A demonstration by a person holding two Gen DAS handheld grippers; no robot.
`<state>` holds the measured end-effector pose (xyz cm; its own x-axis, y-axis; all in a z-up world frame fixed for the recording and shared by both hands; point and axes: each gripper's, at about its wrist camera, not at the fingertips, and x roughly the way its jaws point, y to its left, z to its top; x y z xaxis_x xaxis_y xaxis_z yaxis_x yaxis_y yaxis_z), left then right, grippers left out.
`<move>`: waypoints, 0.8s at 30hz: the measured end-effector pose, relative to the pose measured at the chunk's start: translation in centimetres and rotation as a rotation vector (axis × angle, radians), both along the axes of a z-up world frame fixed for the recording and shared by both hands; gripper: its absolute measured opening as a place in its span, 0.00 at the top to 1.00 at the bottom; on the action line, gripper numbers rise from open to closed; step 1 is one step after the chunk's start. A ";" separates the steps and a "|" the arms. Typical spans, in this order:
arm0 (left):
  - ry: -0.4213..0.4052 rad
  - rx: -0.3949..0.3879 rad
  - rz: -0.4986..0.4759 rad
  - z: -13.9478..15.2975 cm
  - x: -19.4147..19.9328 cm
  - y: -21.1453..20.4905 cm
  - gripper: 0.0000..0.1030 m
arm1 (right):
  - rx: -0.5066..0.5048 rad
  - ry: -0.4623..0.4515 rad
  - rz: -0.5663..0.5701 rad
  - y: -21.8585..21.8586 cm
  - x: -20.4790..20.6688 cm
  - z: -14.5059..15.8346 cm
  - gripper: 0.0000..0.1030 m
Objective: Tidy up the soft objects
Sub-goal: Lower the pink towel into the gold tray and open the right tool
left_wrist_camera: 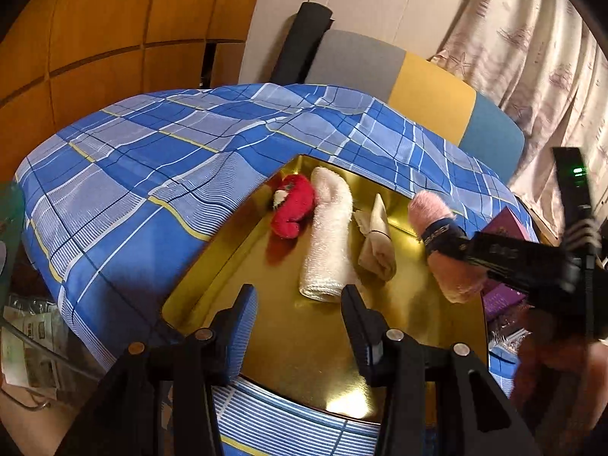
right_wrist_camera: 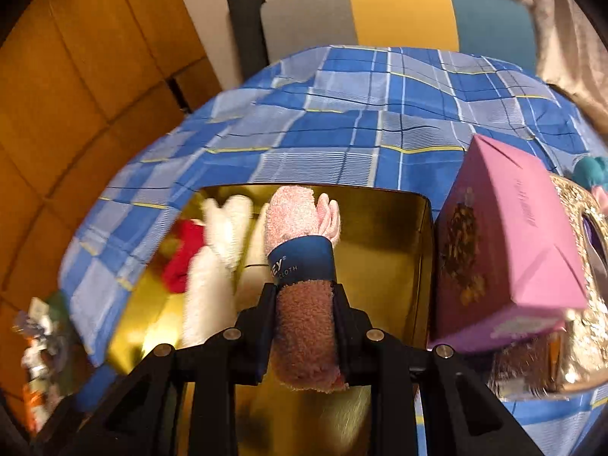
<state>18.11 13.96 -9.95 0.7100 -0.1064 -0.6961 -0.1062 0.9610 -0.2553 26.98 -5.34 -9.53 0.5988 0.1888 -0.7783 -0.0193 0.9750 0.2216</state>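
While clamped between the closed jaws of the right gripper [right_wrist_camera: 304, 296], one pink rolled cloth [right_wrist_camera: 302, 235] with a blue paper band [right_wrist_camera: 302, 258] hangs over the gold tray [left_wrist_camera: 304, 342]. Tray holds: red plush [left_wrist_camera: 290, 209], white towel roll [left_wrist_camera: 326, 235], beige folded cloth [left_wrist_camera: 378, 239]. Left gripper [left_wrist_camera: 300, 304]: jaws apart, holding nothing, above the tray's near end. Purple box [right_wrist_camera: 505, 250] just beside the tray, on blue plaid cloth [left_wrist_camera: 152, 159].

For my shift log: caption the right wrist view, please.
Right gripper carries a banded pink cloth roll over the gold tray beside a purple box.
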 end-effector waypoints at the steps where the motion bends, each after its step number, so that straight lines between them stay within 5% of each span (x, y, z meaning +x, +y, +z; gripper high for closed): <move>1: -0.001 0.002 0.006 0.0 0.0 0.2 0.55 | -0.011 0.008 -0.018 0.1 0.6 -0.4 0.73; 9: 0.014 -0.037 0.038 -0.1 0.3 1.6 0.55 | -0.076 0.040 -0.084 1.1 3.3 -2.4 0.68; 13: 0.019 -0.041 0.040 -0.2 0.3 1.7 0.55 | -0.059 0.003 -0.048 1.3 2.8 -2.3 0.44; 24: 0.028 -0.050 -0.010 -0.3 0.3 0.6 0.55 | -0.004 -0.073 0.046 1.4 -2.4 0.4 0.40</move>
<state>18.39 14.55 -10.27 0.6894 -0.1488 -0.7090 -0.1045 0.9480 -0.3005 24.61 -3.97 -9.15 0.6444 0.2146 -0.7339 -0.0805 0.9735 0.2140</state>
